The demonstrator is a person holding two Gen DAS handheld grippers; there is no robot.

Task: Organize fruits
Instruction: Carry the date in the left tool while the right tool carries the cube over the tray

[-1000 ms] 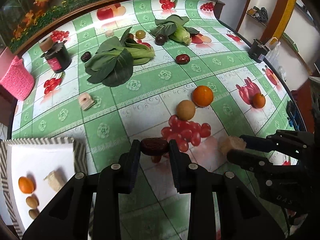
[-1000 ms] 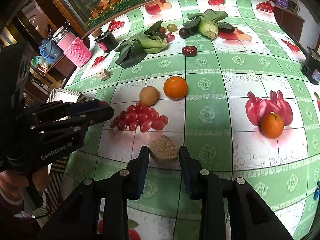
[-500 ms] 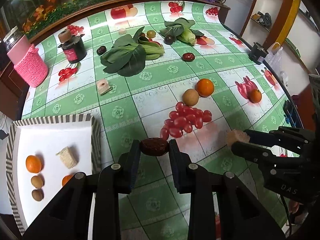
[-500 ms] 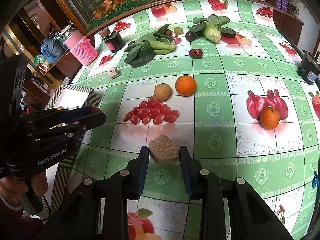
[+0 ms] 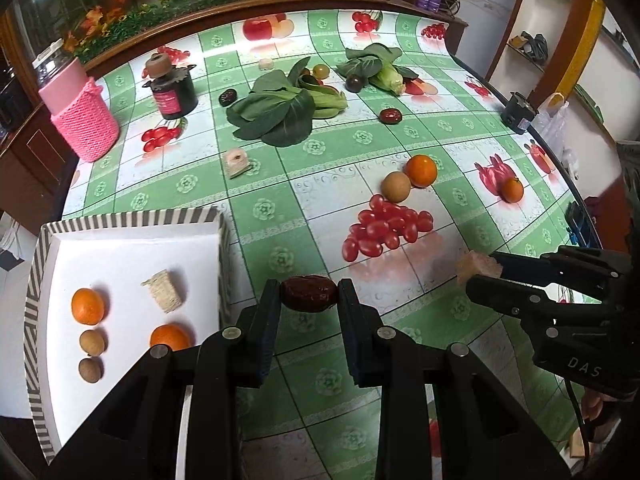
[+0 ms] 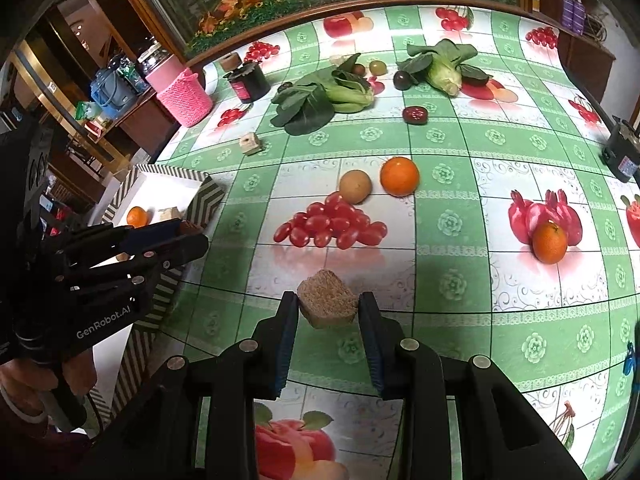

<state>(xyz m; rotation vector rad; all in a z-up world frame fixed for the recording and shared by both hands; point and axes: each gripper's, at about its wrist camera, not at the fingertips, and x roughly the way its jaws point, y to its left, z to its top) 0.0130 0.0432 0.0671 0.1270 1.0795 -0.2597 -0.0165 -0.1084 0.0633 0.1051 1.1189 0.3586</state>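
Note:
My left gripper [image 5: 308,300] is shut on a dark red date [image 5: 308,295], held above the tablecloth just right of the white tray with a striped rim [image 5: 132,216]. The tray holds two oranges [image 5: 87,306], two small brown fruits [image 5: 93,341] and a tan cube [image 5: 163,290]. My right gripper [image 6: 328,308] is shut on a brown crumbly cube [image 6: 327,303] above the table; it also shows in the left wrist view [image 5: 478,270]. An orange [image 6: 399,176], a brown round fruit [image 6: 355,186] and another orange [image 6: 549,241] lie on the table.
Leafy greens [image 5: 276,110], a second date [image 5: 390,116], a dark plum [image 5: 353,82], a pale cube [image 5: 237,162], a black jar [image 5: 173,92] and a pink knitted cup [image 5: 82,118] stand farther back. A black box [image 5: 518,112] sits at the right edge.
Both grippers have drawn back and leftward toward the tray, each keeping its hold. More of the tray now shows in the left wrist view.

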